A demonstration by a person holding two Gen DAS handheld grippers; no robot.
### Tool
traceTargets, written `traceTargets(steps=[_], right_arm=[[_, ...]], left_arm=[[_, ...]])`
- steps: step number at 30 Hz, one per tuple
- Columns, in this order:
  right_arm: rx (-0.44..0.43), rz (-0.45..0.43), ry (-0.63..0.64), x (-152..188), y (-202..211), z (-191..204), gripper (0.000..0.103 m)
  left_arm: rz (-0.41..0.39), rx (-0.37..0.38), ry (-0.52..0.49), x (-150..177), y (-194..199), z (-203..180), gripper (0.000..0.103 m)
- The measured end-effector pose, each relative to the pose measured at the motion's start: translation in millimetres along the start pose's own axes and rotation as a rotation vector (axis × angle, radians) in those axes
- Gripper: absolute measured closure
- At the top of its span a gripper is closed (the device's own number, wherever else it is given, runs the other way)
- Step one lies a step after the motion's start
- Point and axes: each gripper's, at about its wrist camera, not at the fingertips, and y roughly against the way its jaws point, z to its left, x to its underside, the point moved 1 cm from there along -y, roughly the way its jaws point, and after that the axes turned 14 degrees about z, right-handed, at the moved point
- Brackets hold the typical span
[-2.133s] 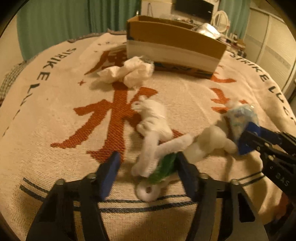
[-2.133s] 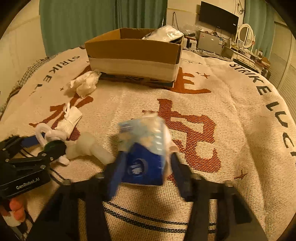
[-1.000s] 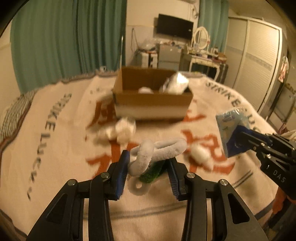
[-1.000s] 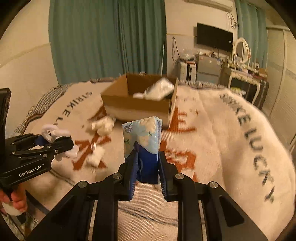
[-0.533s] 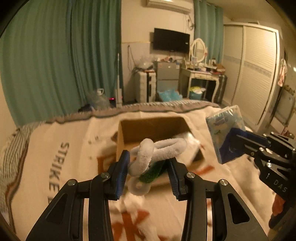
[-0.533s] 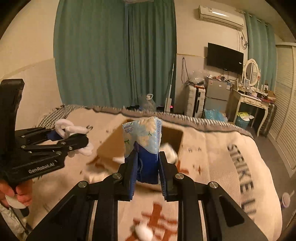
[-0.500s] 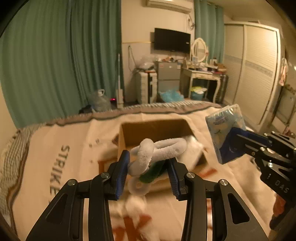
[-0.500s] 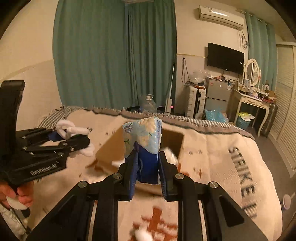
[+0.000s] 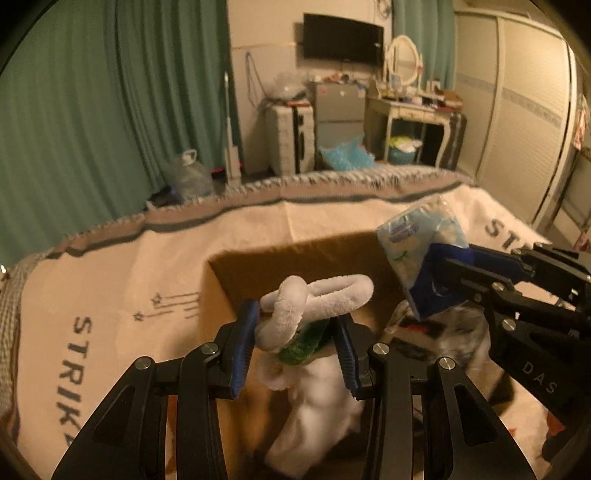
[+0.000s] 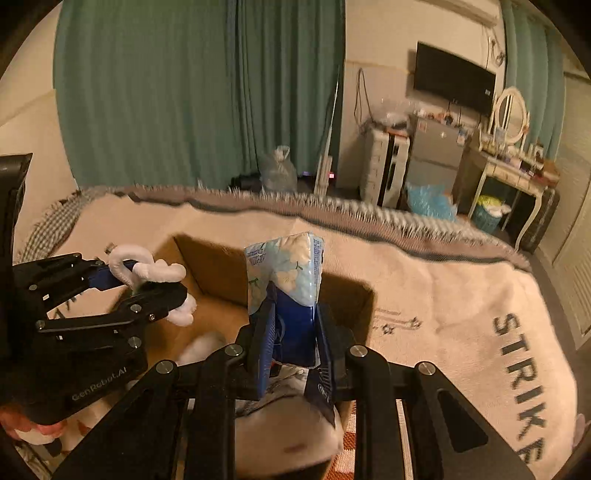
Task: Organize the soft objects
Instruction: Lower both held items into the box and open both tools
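Observation:
My left gripper (image 9: 295, 328) is shut on a white plush rope toy (image 9: 314, 299) with a green piece (image 9: 301, 343), held over the open cardboard box (image 9: 229, 284). It also shows in the right wrist view (image 10: 147, 273). My right gripper (image 10: 290, 328) is shut on a blue and white tissue pack (image 10: 286, 266), held upright over the same box (image 10: 343, 295). The pack also shows in the left wrist view (image 9: 421, 236). A white soft item (image 9: 317, 417) and a clear plastic bag (image 9: 458, 332) lie inside the box.
The box stands on a cream bed blanket (image 9: 110, 295) with dark lettering. Beyond the bed's far edge are green curtains (image 10: 184, 92), a water jug (image 9: 188, 173), a small fridge (image 10: 436, 155), a dressing table (image 9: 413, 110) and a wall television (image 9: 341, 35).
Both grippers have risen from the blanket with their loads and moved forward to the box; they now hang over its opening, closer than half a second ago.

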Motion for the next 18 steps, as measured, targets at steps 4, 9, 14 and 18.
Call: traceTargets(steps=[4,9,14,18], right_arm=[[-0.024,0.014,-0.034,6,-19,-12,0.081],[-0.031,-0.006,-0.073,14,-11,-21,0.044],[-0.028,-0.065,-0.112,21,41,-24,0.040],[0.003,-0.122,-0.103,27,106,-21,0.037]], left_arm=[[0.025,-0.002,-0.023,7,-17,-5,0.063],[0.011,-0.089,0.011,8,-8,-4,0.042],[-0.031,-0.104,0.049,14,34,4,0.029],[-0.070,-0.114,0.051,15,85,0,0.029]])
